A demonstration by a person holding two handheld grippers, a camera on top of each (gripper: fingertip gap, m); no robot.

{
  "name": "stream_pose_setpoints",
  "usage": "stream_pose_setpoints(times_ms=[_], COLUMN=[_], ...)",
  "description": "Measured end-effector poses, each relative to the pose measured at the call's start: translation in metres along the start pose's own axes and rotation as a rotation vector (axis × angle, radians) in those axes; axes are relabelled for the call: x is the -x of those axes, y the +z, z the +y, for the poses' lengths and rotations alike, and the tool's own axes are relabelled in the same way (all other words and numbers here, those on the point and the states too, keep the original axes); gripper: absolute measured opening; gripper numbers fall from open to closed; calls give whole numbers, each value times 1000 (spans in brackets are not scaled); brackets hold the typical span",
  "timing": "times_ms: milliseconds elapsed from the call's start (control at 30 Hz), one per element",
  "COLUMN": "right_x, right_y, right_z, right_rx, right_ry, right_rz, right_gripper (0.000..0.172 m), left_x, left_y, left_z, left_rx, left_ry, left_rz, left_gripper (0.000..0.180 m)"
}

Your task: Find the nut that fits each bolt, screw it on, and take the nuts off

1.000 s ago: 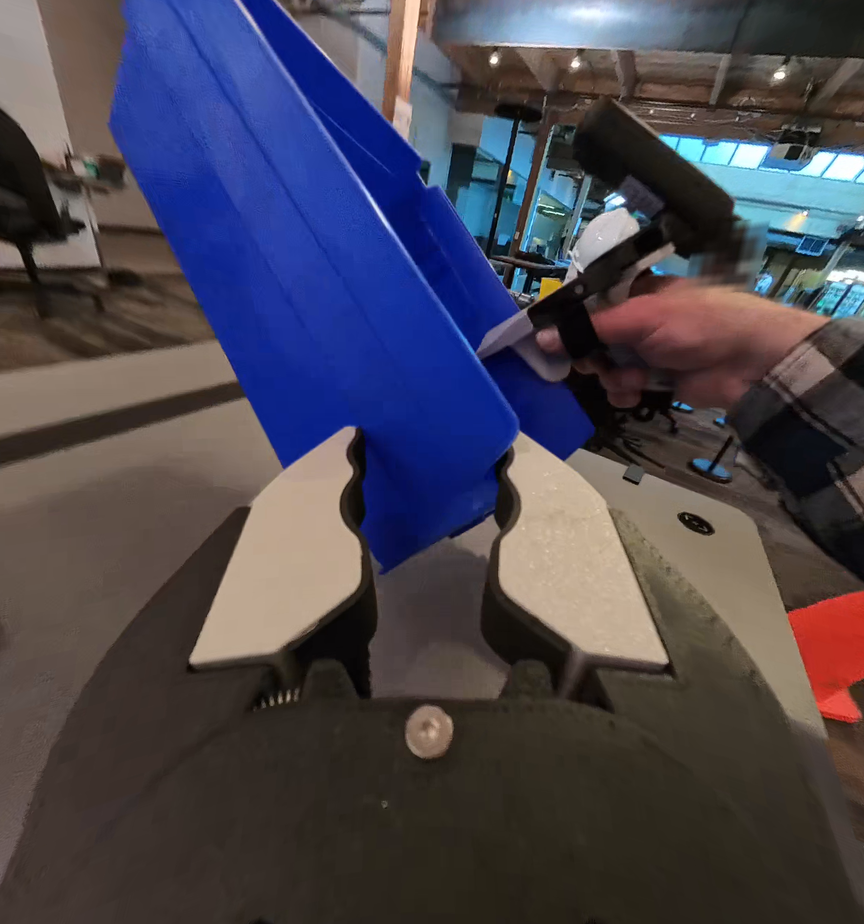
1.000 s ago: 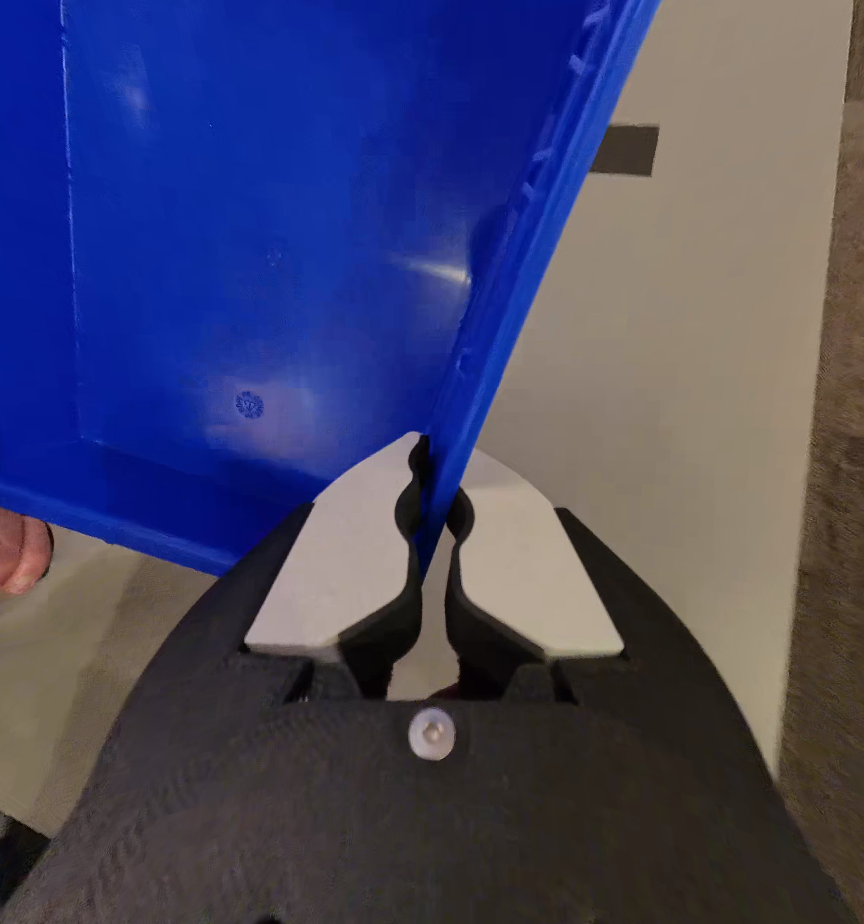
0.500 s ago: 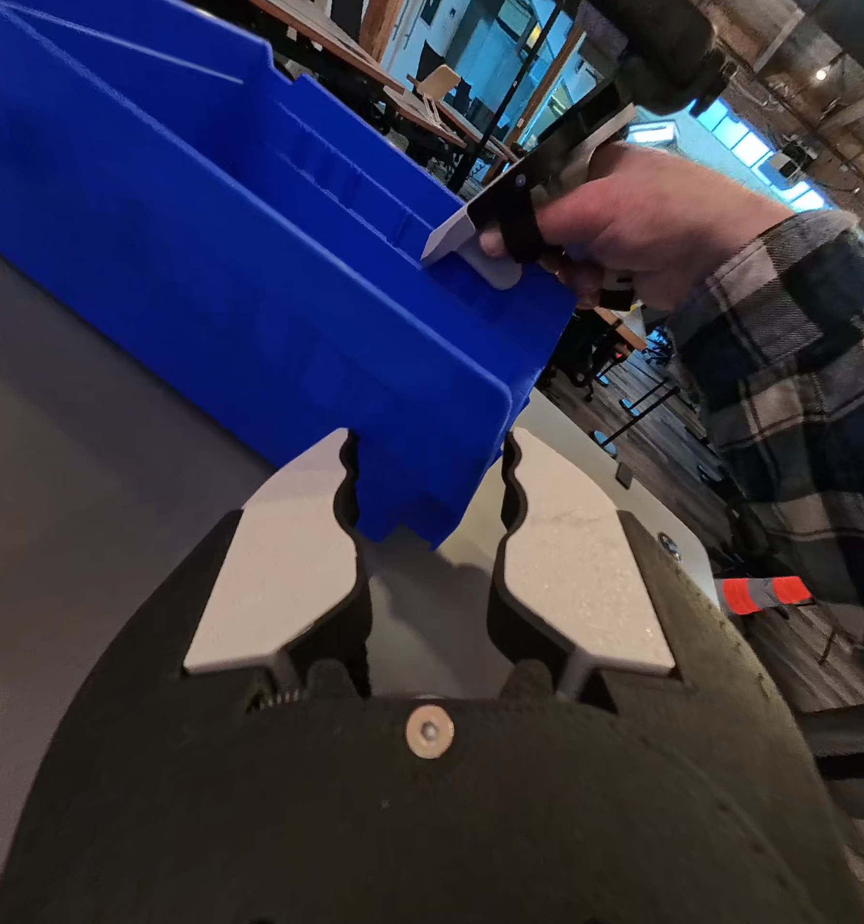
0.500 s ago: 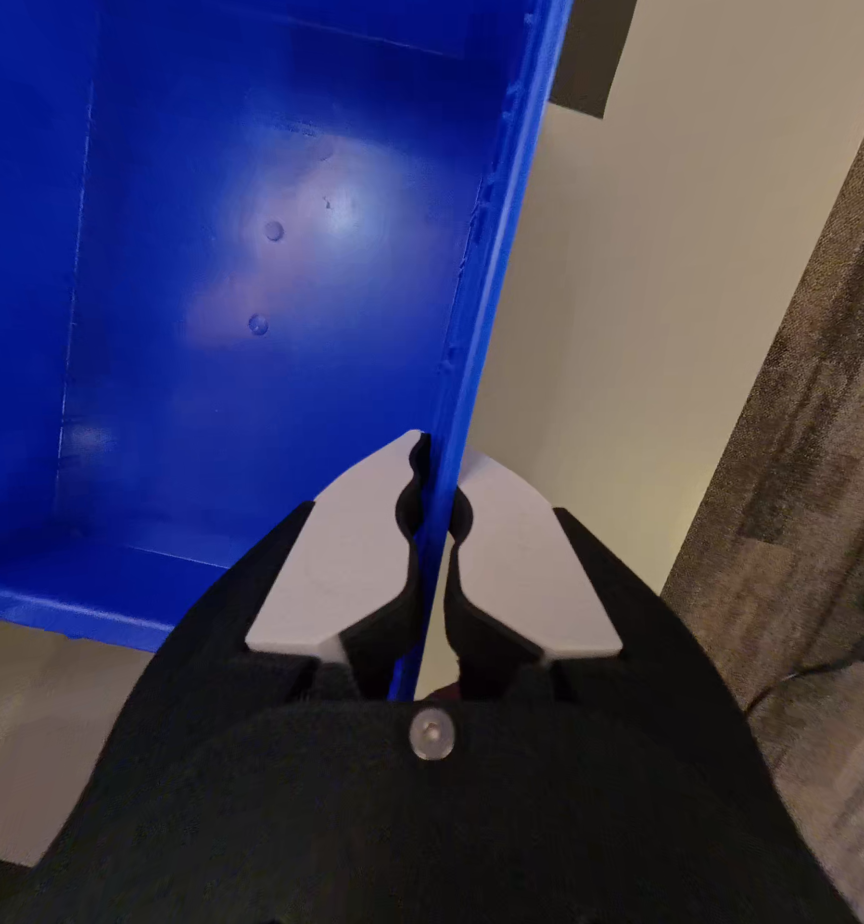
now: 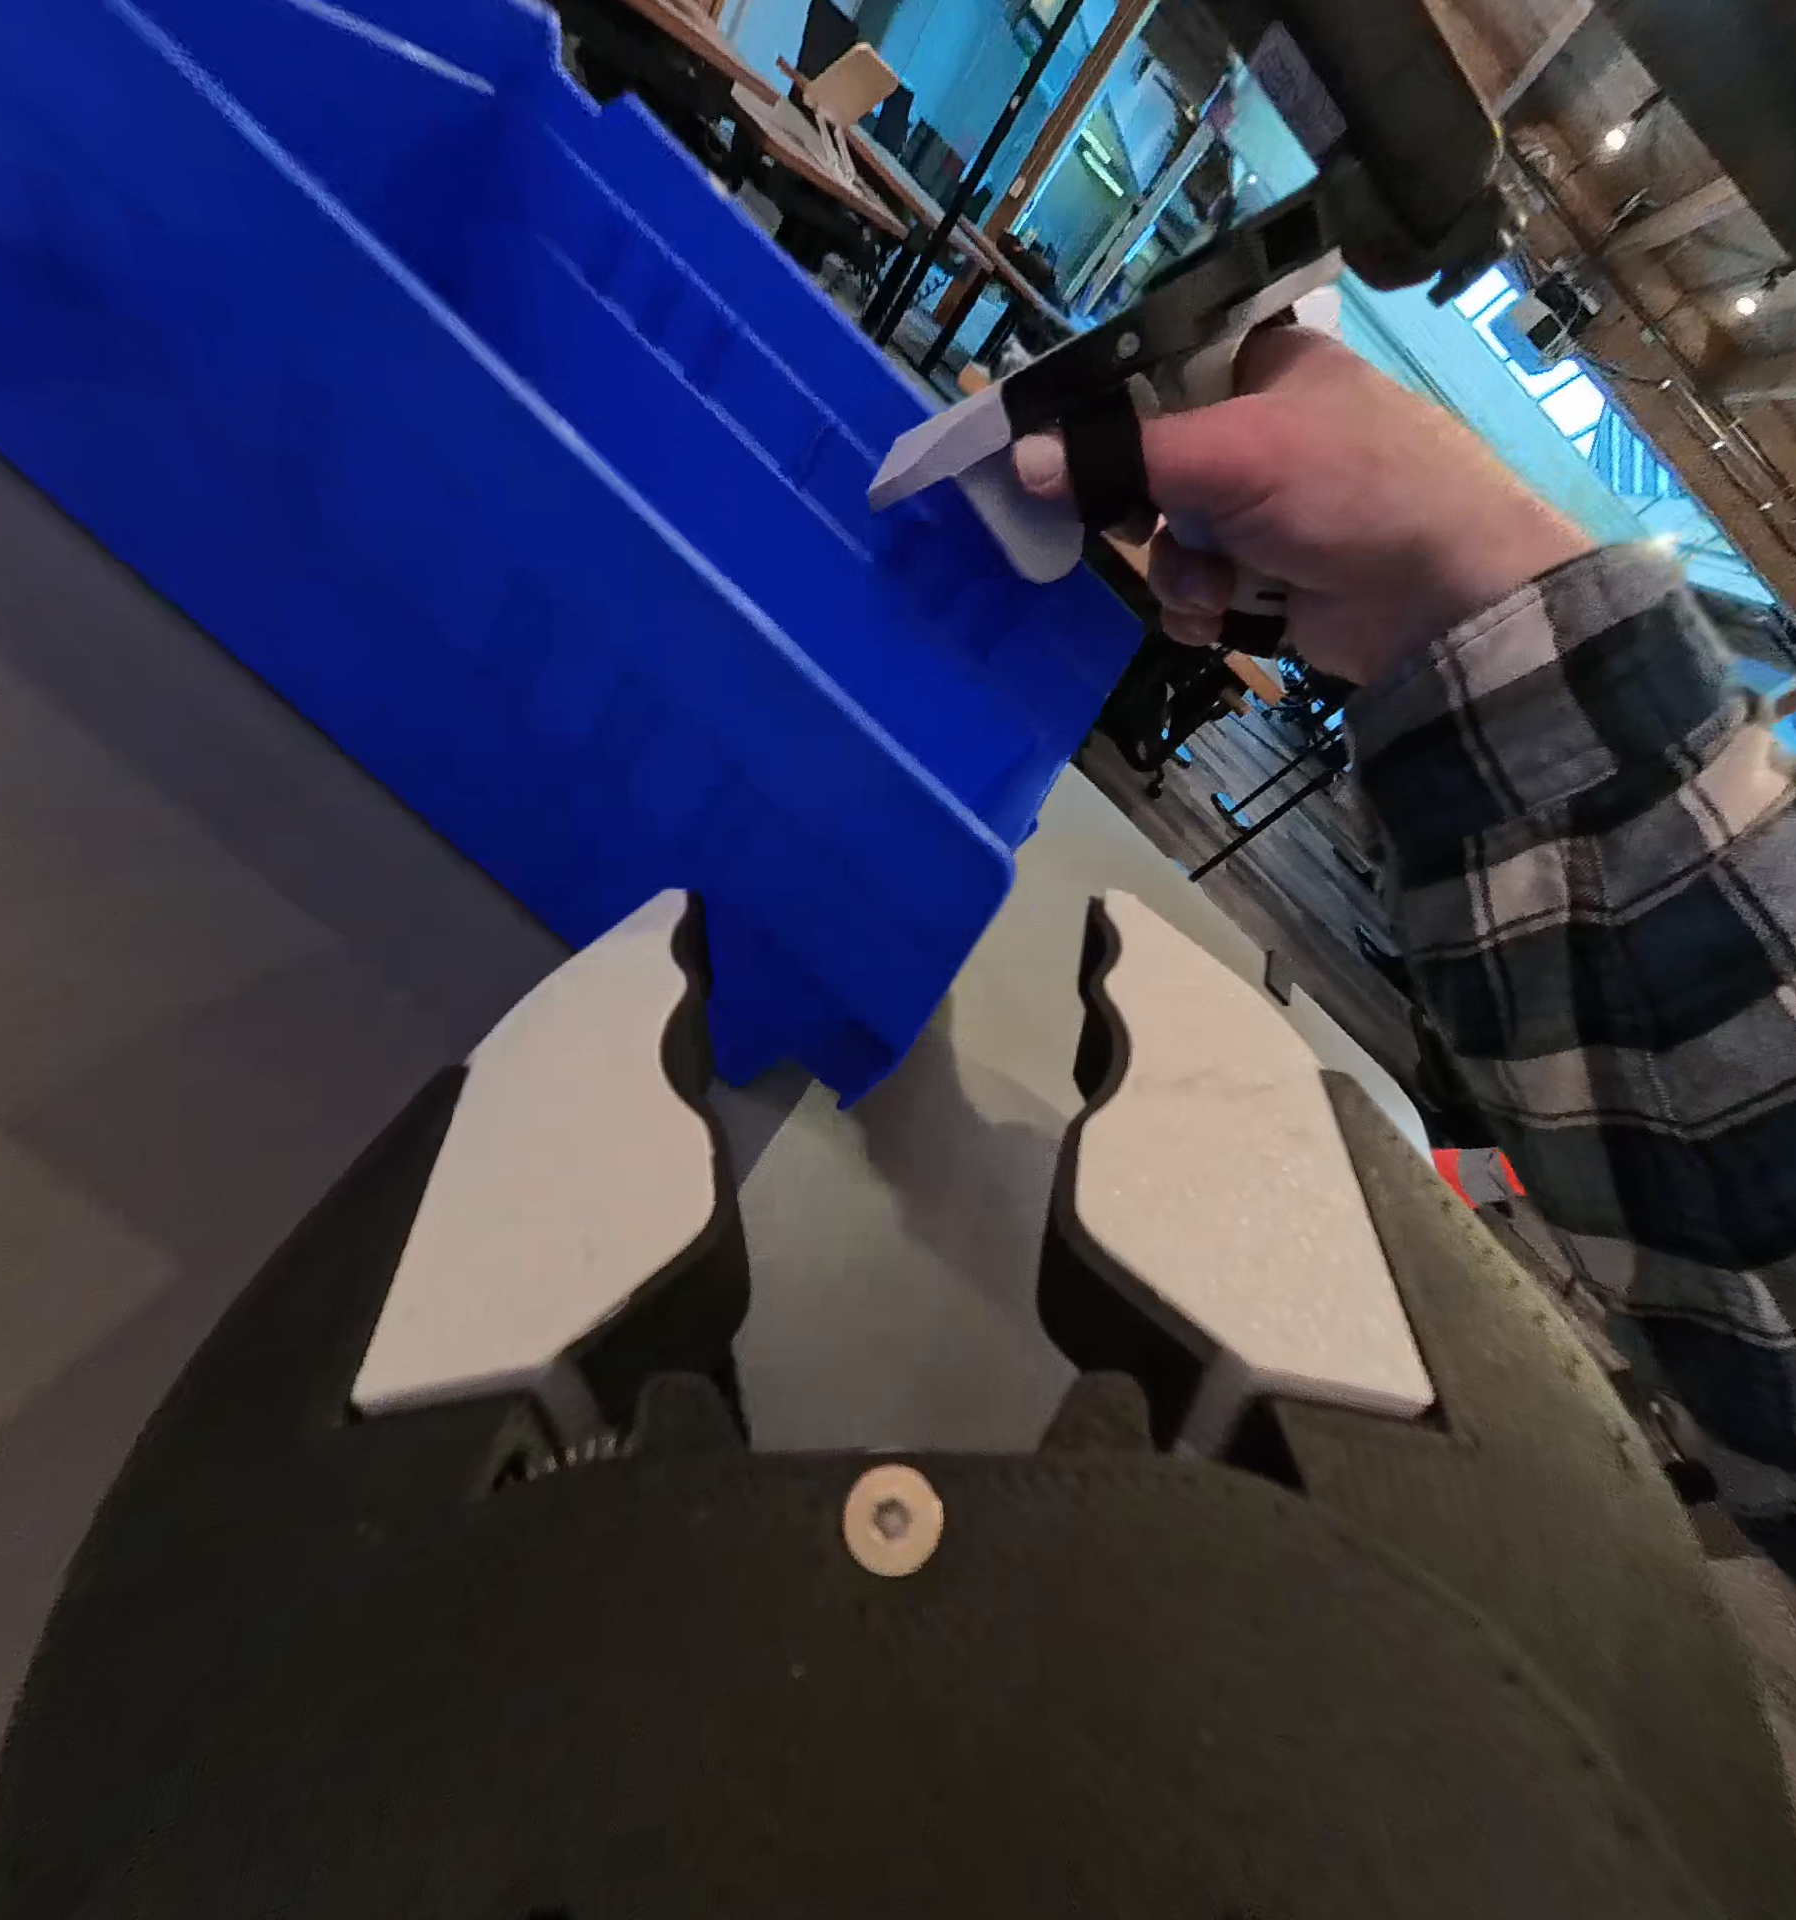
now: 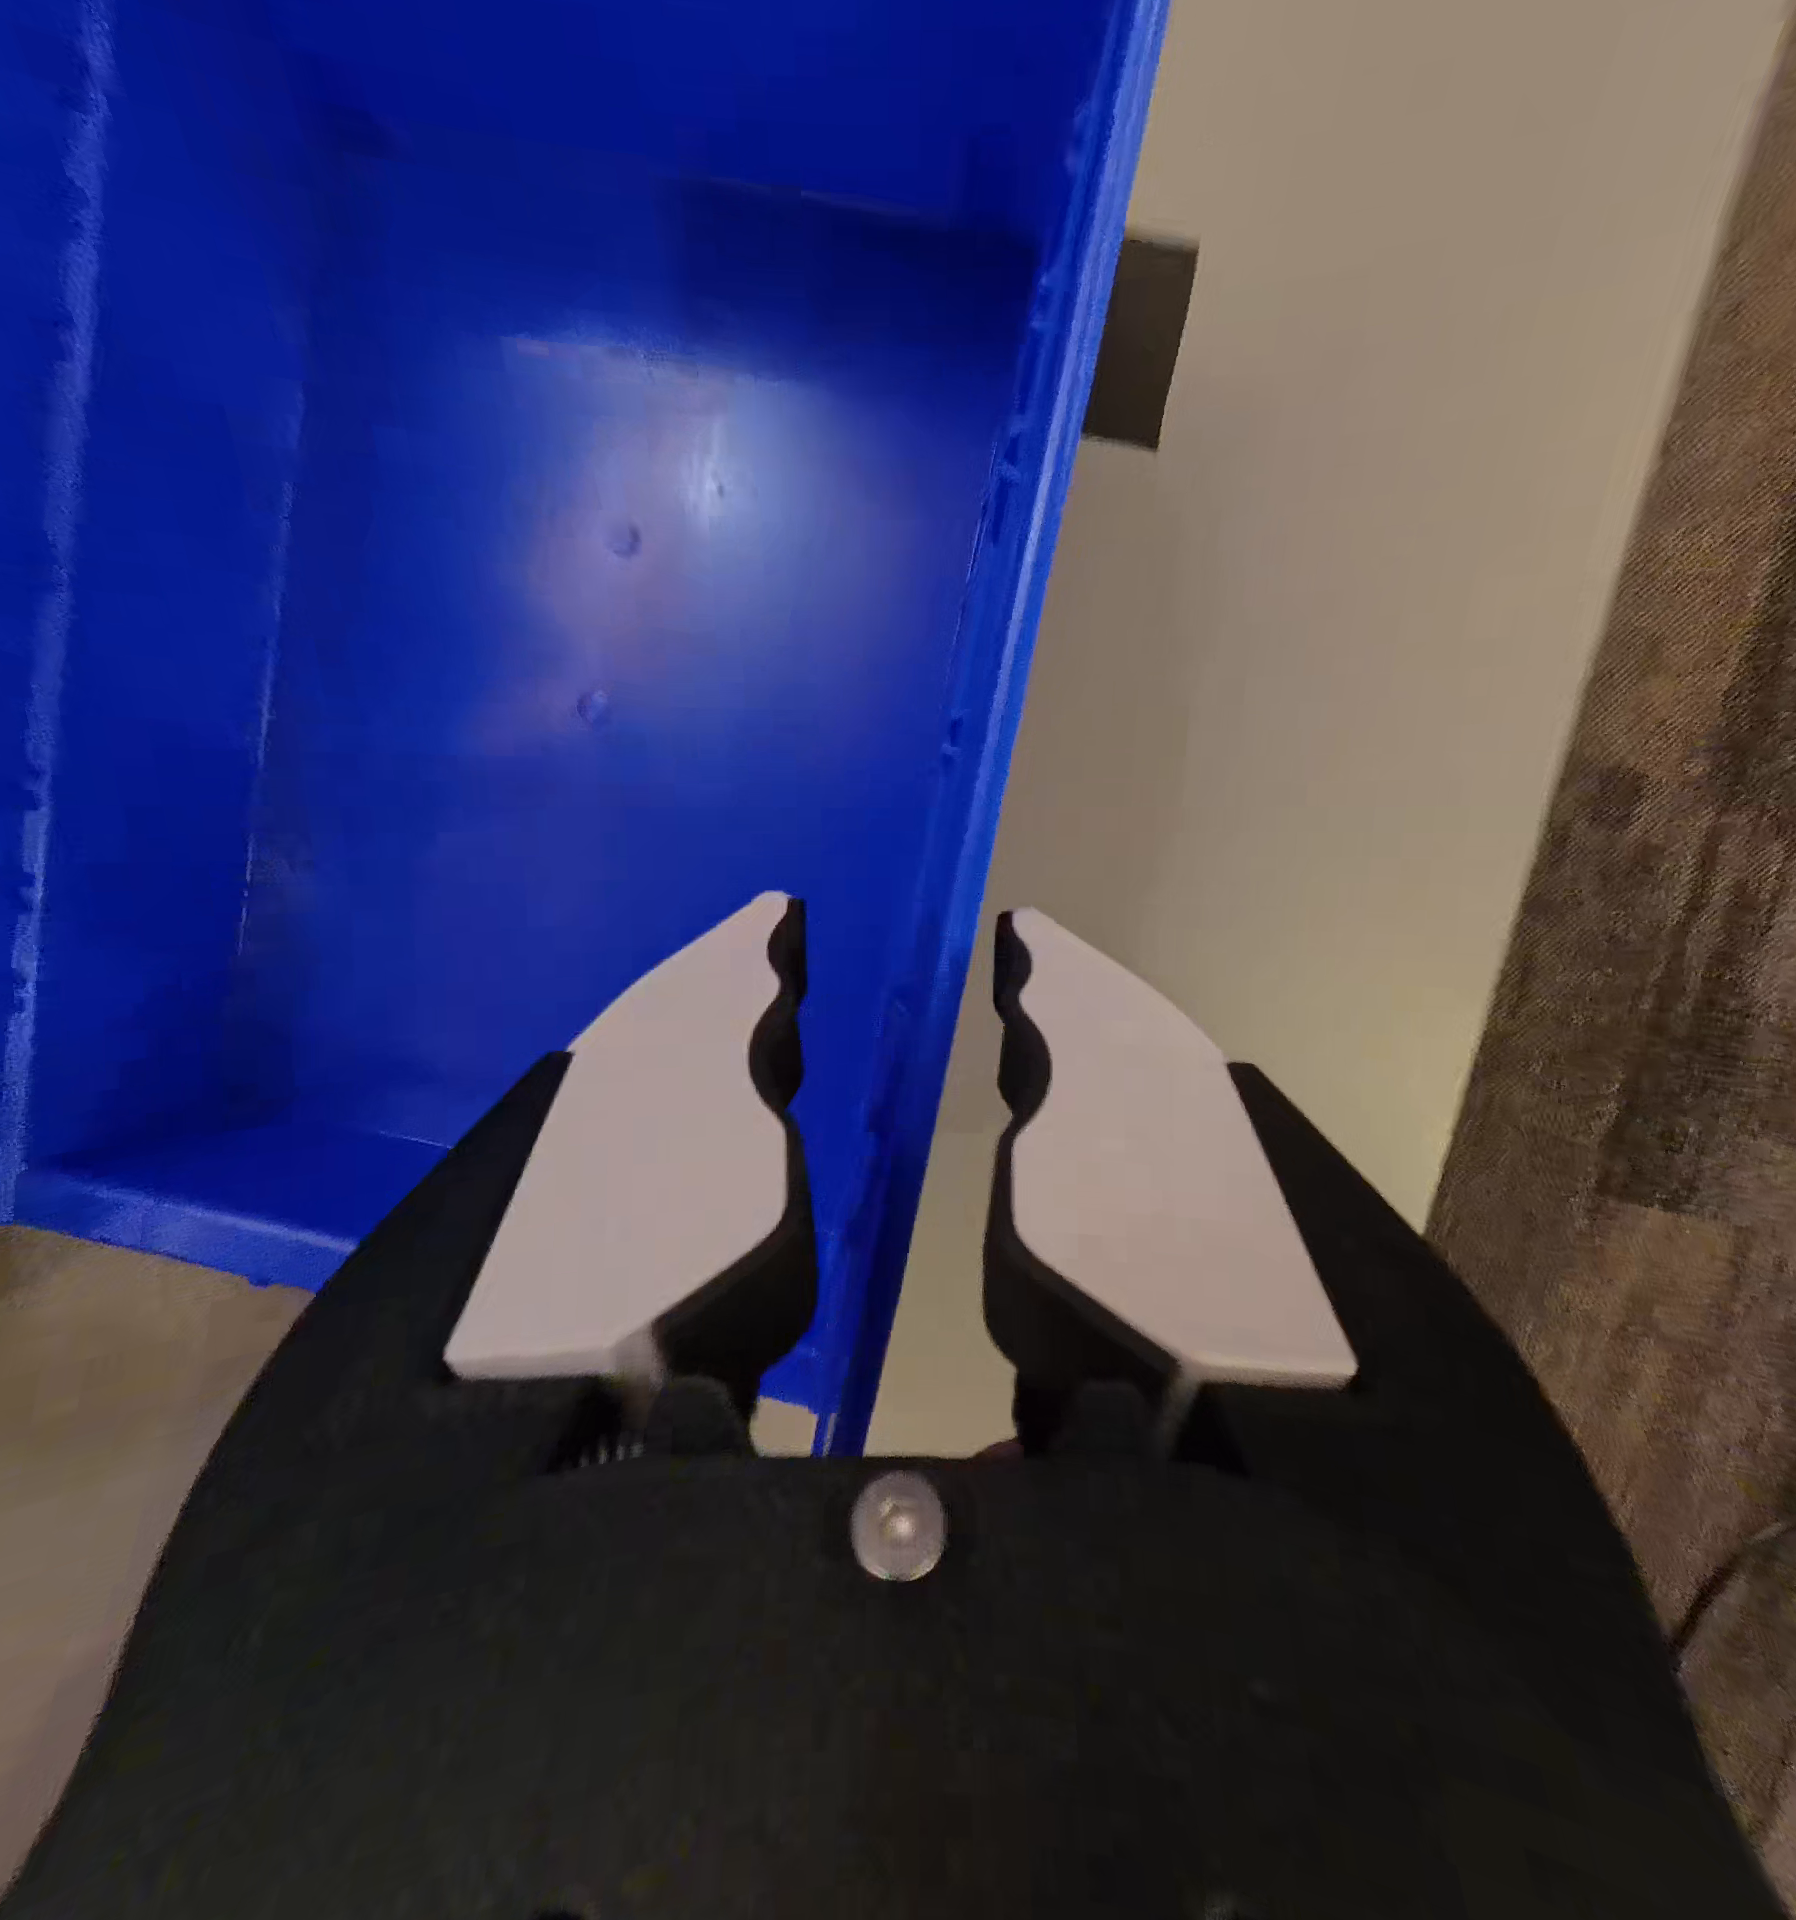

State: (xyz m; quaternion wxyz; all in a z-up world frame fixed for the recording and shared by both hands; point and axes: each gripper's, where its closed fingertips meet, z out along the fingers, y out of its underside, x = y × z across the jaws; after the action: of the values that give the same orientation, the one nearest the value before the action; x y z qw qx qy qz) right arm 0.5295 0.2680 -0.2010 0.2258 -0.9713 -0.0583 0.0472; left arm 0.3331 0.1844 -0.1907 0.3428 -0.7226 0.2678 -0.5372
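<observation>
A large blue bin [image 5: 458, 520] rests on the table. In the right wrist view its inside [image 6: 458, 623] is bare; no bolts or nuts show in either view. My left gripper [image 5: 894, 914] is open, with the bin's near corner between its fingers and a clear gap to the right finger [image 5: 1185, 1143]. My right gripper [image 6: 896, 914] is open and straddles the bin's side wall [image 6: 1019, 623], with a gap on both sides. It also shows in the left wrist view [image 5: 977, 478], at the bin's far rim, held by a hand [image 5: 1341, 520].
The pale table [image 6: 1341, 623] runs to the right of the bin, with a black tape patch [image 6: 1143, 343] on it. Carpeted floor [image 6: 1704, 935] lies past the table edge. A plaid sleeve [image 5: 1652, 935] fills the right side, and a red object [image 5: 1486, 1179] sits beyond the table. The tips of one gripper are about 20 centimeters away from the tips of the other.
The bin came down from a steep tilt to lie flat on the table. Both grippers, shut on the bin earlier, opened and let it go.
</observation>
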Motion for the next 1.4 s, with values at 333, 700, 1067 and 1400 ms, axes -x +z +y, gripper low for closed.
stream_pose_setpoints(times_ms=[333, 700, 1067, 1400], right_x=[147, 420, 517, 521], right_y=[-112, -12, 53, 51], right_z=[-4, 18, -15, -5], right_rx=[-563, -754, -730, -717], right_ry=[-363, -617, -717, -766], right_rz=[35, -364, -431, -504], right_gripper=[18, 0, 0, 0], left_x=[-46, 14, 72, 129], left_y=[-103, -291, -440, -522], left_z=[9, 13, -62, -80], left_rx=[-50, -146, -322, -294], left_ry=[458, 694, 808, 670], left_rz=[-17, -332, -778, -1031], left_gripper=[56, 16, 37, 38])
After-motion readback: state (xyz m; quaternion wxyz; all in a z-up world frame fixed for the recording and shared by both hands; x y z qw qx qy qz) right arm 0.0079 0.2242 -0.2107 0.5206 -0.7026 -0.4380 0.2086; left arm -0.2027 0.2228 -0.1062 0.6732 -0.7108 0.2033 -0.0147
